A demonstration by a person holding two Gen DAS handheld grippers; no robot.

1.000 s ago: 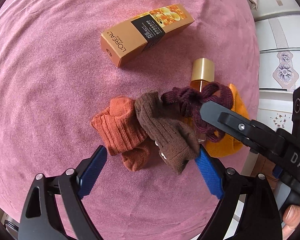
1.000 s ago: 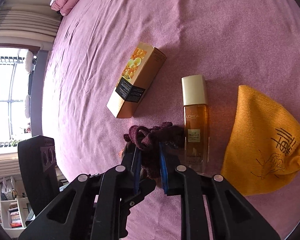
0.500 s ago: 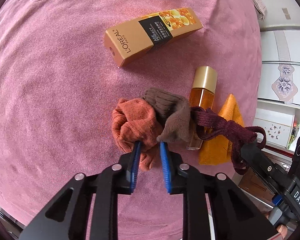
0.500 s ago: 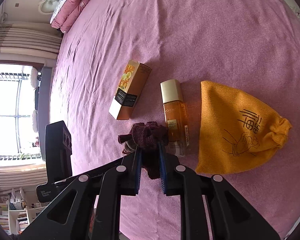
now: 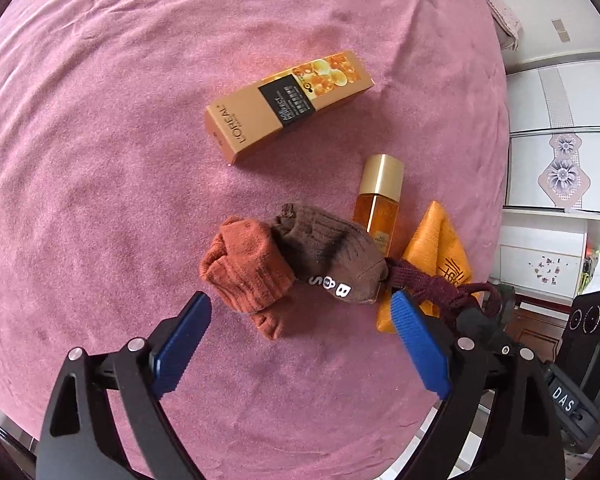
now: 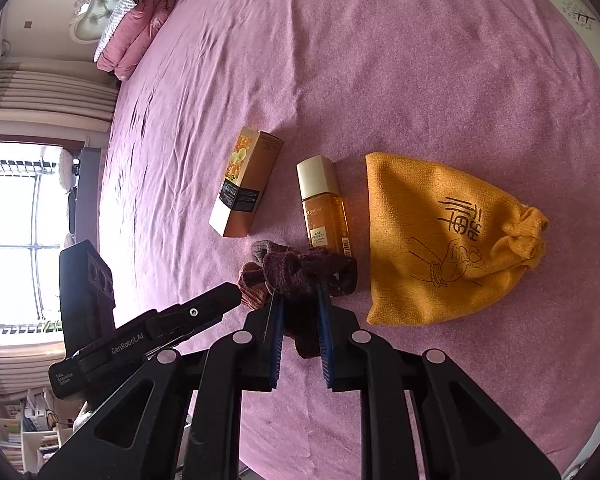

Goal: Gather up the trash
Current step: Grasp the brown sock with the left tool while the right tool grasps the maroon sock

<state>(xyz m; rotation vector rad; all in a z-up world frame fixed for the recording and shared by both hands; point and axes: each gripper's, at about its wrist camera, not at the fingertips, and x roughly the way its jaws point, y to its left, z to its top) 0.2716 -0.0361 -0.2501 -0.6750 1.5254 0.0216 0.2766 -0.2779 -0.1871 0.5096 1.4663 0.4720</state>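
An orange sock (image 5: 246, 268) and a brown sock (image 5: 332, 252) lie bunched together on the pink bedspread (image 5: 100, 160). My left gripper (image 5: 300, 300) hangs just short of them. Its jaws are opening wide and the blue pads touch neither sock. My right gripper (image 6: 300, 294) is shut on a dark maroon sock (image 6: 296, 272). In the left wrist view the maroon sock (image 5: 428, 284) stretches from the brown sock's toe to the right gripper (image 5: 476, 320). A gold carton (image 5: 288, 104) and an amber bottle (image 5: 376, 204) lie beyond.
A yellow drawstring pouch (image 6: 444, 240) lies right of the bottle (image 6: 324, 204). Pink pillows (image 6: 140, 28) sit at the headboard. White cabinets (image 5: 560, 140) stand past the bed's right edge. A bright window (image 6: 20, 220) is at the left.
My left gripper shut on the orange and brown socks half a second ago and has opened wide again, leaving them bunched. My right gripper drew the maroon sock off to the right.
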